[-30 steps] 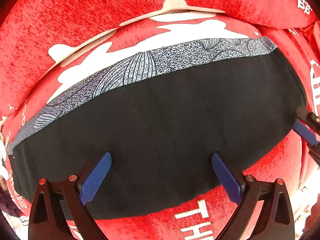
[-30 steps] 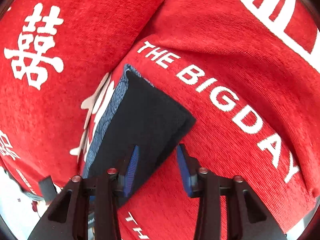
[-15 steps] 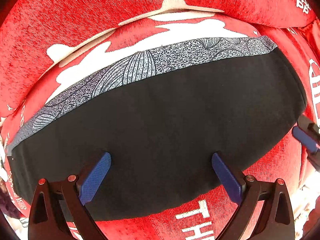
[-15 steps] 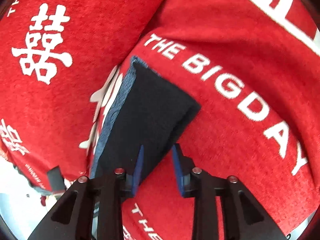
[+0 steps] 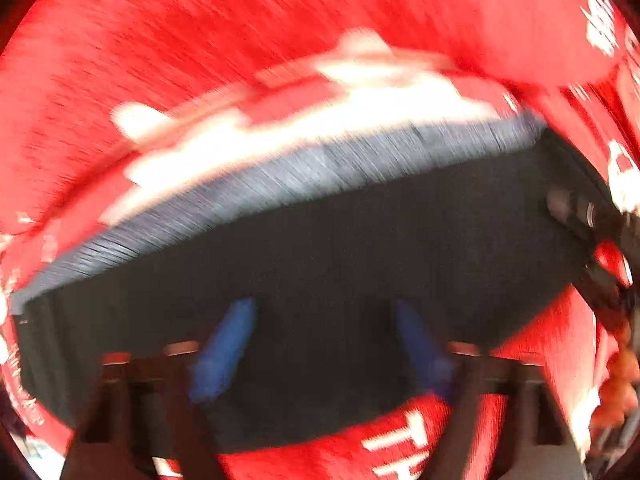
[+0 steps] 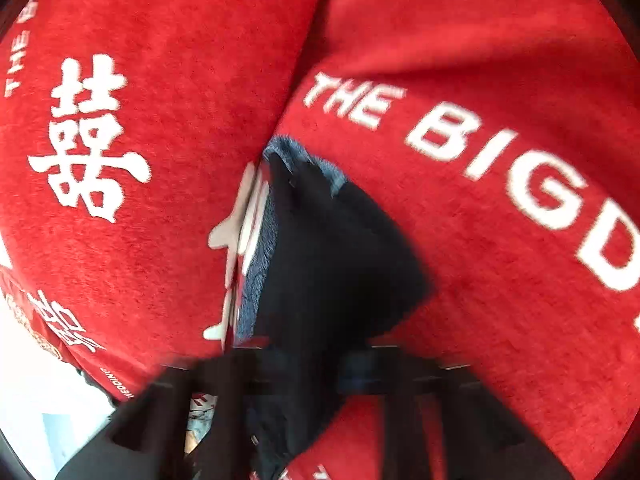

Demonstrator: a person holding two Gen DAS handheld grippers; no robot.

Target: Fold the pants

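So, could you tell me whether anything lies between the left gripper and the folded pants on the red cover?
Nothing visible does. The left gripper hangs directly over the black pants, its jaws just closing, blue fingers apart with only cloth beneath. The right gripper is already shut on the pants' end.

black pants (image 5: 360, 264) lie folded flat on red printed fabric, grey patterned band along the far edge.
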